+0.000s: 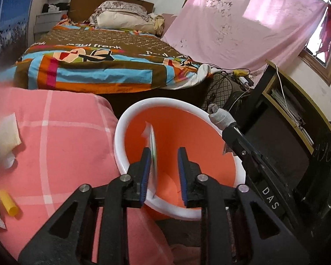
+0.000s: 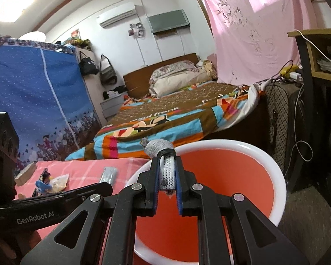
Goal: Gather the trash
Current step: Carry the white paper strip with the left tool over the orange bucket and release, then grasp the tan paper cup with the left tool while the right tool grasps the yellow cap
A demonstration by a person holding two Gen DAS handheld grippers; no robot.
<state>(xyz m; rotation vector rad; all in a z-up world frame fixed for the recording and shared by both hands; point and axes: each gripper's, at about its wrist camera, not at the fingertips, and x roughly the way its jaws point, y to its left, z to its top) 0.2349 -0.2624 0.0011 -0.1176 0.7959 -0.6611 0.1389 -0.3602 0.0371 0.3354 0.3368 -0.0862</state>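
Observation:
An orange bin with a white rim [image 1: 121,119] stands by a pink checked cloth surface [image 1: 61,137]. My left gripper [image 1: 164,152] is open above the bin; a thin blurred wrapper [image 1: 151,141] hangs edge-on beside its left finger, over the bin's mouth. My right gripper [image 2: 166,167] is shut on a grey-white wrapper [image 2: 165,172] and holds it over the bin [image 2: 275,172]; it also shows in the left wrist view [image 1: 221,118]. On the pink cloth lie a yellow tube [image 1: 7,202], white paper scraps [image 1: 3,132], a silver packet [image 2: 109,174] and a crumpled wrapper [image 2: 57,182].
A bed with a colourful quilt [image 1: 103,66] lies behind. A black and wood shelf unit [image 1: 293,110] with cables stands right of the bin. A pink curtain [image 1: 242,26] hangs at the back right. A blue fabric wardrobe [image 2: 33,101] stands at the left.

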